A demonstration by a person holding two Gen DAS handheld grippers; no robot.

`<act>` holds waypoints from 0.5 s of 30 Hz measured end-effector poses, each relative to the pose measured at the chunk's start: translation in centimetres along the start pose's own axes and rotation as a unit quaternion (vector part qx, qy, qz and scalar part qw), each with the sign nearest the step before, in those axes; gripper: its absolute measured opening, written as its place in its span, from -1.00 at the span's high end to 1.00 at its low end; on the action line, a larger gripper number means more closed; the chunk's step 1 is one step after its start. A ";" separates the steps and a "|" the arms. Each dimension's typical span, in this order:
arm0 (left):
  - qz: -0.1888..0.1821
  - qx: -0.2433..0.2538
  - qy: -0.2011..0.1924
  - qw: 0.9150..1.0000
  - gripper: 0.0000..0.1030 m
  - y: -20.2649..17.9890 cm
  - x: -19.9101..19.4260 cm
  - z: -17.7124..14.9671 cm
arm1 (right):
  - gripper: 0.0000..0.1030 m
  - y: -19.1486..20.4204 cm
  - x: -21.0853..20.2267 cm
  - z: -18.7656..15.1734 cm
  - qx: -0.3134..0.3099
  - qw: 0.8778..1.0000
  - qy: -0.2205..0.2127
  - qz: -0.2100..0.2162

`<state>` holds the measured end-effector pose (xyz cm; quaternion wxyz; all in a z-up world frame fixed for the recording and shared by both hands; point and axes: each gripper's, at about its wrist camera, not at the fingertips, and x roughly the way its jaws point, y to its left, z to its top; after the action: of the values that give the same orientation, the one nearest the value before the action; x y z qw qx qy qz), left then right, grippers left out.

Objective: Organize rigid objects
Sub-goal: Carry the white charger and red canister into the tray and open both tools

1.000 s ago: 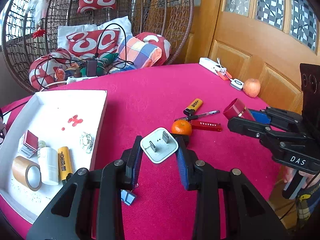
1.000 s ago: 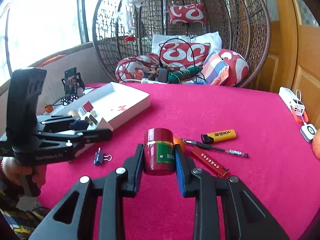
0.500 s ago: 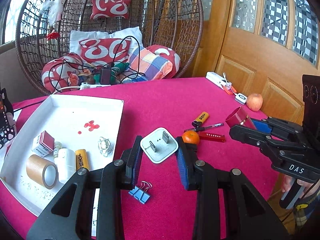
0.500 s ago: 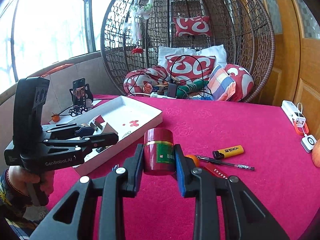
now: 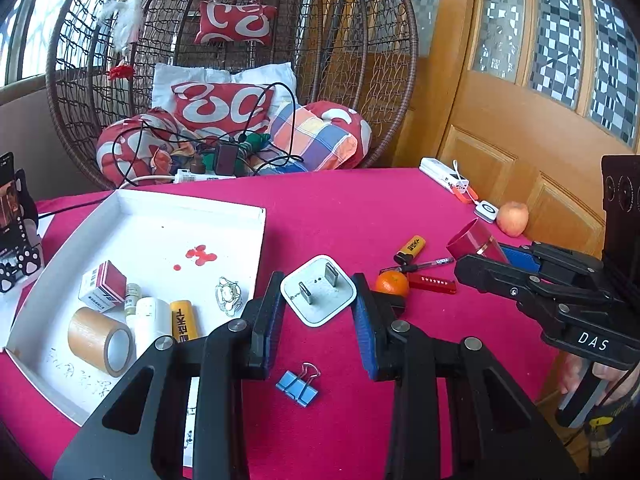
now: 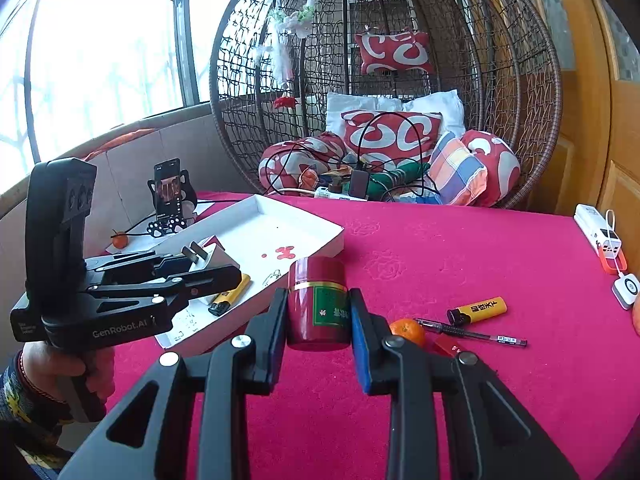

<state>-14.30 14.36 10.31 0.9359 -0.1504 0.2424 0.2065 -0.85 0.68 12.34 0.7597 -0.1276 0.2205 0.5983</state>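
My left gripper (image 5: 318, 308) is shut on a white plug adapter (image 5: 318, 294), prongs facing up, held above the pink tablecloth to the right of the white tray (image 5: 256, 248). My right gripper (image 6: 318, 312) is shut on a dark red round tin with a green label (image 6: 318, 304), lifted off the table. In the left wrist view the right gripper (image 5: 472, 264) shows at the right with the tin (image 5: 470, 240). In the right wrist view the left gripper (image 6: 216, 270) hangs over the tray's near corner (image 6: 320, 236) with the adapter (image 6: 210, 258).
The tray holds a tape roll (image 5: 102, 340), a white bottle (image 5: 152, 324), a yellow lighter (image 5: 182, 320) and a small box (image 5: 104, 286). On the cloth lie a blue binder clip (image 5: 298, 384), a tangerine (image 5: 392, 283), a pen (image 6: 472, 334), a yellow lighter (image 6: 478, 310), a red case (image 5: 432, 282).
Both grippers have pulled back and risen slightly with their loads, so more of the tray and table shows and the binder clip has come into full view.
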 end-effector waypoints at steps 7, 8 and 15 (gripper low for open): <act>0.005 -0.011 -0.003 1.000 0.39 1.2 -0.3 -0.1 | 0.45 0.5 0.5 0.7 -0.002 1.000 0.000 0.004; 0.006 -0.012 -0.004 1.000 0.39 1.3 -0.3 -0.1 | 0.45 0.6 0.6 0.8 -0.002 1.000 0.001 0.005; 0.013 -0.022 -0.010 1.000 0.39 2.3 -0.7 -0.3 | 0.45 1.7 1.4 1.5 -0.008 1.000 0.000 0.016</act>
<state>-16.07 16.06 10.04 0.9320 -0.1661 0.2307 0.2250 -1.98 3.02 13.07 0.7490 -0.1305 0.2175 0.6121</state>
